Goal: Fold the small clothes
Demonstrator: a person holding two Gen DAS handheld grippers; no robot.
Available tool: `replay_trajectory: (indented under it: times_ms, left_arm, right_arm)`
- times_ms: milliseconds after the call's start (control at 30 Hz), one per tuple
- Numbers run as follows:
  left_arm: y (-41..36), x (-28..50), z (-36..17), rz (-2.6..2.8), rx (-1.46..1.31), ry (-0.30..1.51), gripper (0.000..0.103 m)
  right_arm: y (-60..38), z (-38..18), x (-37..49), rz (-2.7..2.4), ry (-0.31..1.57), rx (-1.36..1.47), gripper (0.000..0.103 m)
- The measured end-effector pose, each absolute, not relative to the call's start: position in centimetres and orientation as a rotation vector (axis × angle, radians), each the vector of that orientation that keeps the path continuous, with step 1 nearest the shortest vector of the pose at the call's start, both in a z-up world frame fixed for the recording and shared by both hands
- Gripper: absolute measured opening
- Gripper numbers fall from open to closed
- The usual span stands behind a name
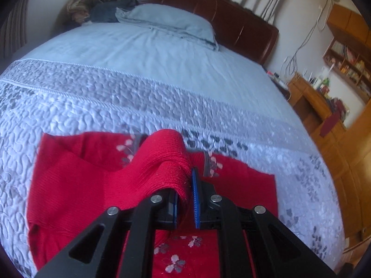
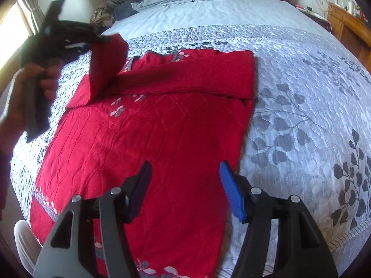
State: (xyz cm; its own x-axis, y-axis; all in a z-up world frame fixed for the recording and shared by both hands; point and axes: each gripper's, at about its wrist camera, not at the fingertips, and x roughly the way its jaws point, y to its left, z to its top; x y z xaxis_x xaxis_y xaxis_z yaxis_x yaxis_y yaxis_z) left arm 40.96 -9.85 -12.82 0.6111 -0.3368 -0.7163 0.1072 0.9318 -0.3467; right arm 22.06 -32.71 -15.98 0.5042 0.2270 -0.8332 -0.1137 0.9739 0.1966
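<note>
A red knit sweater [image 2: 162,139] with small grey and pink flowers lies flat on the quilted bed. Its right sleeve [image 2: 197,74] is folded across the chest. My left gripper [image 1: 187,183] is shut on the left sleeve [image 1: 167,157] and holds it lifted above the sweater body [image 1: 76,185]. In the right wrist view the left gripper [image 2: 102,38] holds that sleeve [image 2: 106,62] up at the upper left. My right gripper [image 2: 185,171] is open and empty, hovering over the sweater's lower part near its right edge.
The bed has a light blue quilt [image 2: 301,106] with grey leaf patterns, a pillow [image 1: 171,20] and a dark red headboard [image 1: 231,16]. Loose clothes [image 1: 102,7] are piled at the far corner. Wooden desk and shelves [image 1: 324,97] stand right of the bed.
</note>
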Motion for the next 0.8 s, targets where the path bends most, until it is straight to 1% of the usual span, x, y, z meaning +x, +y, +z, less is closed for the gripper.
replay_trajectory:
  times_ms: [100,133,167,233,267,300,333,367,467,533,667,733,767,800]
  left_arm:
    - [-11.3,41.5,-15.8,-0.255,-0.272,0.980,0.012]
    - [-11.3,41.6,-16.9,-0.244,-0.267,1.023,0.018]
    - [-11.3,41.5,-17.6,-0.234,-0.262,1.049,0.032]
    - [-11.1,40.9,-18.3,-0.238,-0.252,1.081,0.047]
    - [-10.8,40.4,-18.3,-0.253,-0.248,1.097,0.053]
    - [-10.6,39.7,-18.1,-0.268,-0.245,1.106,0.056]
    - [-10.1,38.9,-17.5,-0.281,-0.238,1.109,0.065]
    - [-9.3,38.0,-16.9,-0.277,-0.220,1.116,0.071]
    - [-5.7,35.3,-15.2,-0.288,-0.240,1.087,0.073]
    - [-3.4,34.7,-15.0,-0.229,-0.214,1.087,0.073]
    - [1.9,35.5,-18.0,-0.048,-0.139,1.127,0.071]
    - [3.6,36.3,-19.9,-0.054,-0.175,1.177,0.068]
    - [4.3,36.7,-20.9,-0.083,-0.210,1.199,0.071]
    - [4.7,37.0,-21.3,-0.108,-0.233,1.202,0.073]
  right_arm:
    - [-33.5,-16.1,22.1,0.203,1.023,0.149,0.061]
    - [-33.8,-16.2,22.1,0.204,1.028,0.161,0.061]
    - [-33.9,-16.4,22.1,0.202,1.034,0.168,0.061]
    - [-34.1,-16.8,22.2,0.200,1.046,0.173,0.061]
    - [-34.1,-17.0,22.2,0.199,1.055,0.173,0.061]
    - [-34.0,-17.2,22.2,0.198,1.060,0.172,0.061]
    - [-34.0,-17.3,22.2,0.196,1.064,0.170,0.061]
    - [-33.9,-17.4,22.2,0.196,1.067,0.170,0.061]
    - [-33.4,-17.0,22.0,0.212,1.059,0.175,0.061]
    - [-32.8,-16.7,21.9,0.233,1.058,0.170,0.061]
    - [-30.7,-17.5,22.3,0.252,1.105,0.136,0.061]
    - [-29.8,-18.7,22.8,0.239,1.167,0.102,0.061]
    - [-29.2,-19.5,23.1,0.219,1.200,0.067,0.061]
    - [-28.8,-19.9,23.3,0.208,1.218,0.036,0.064]
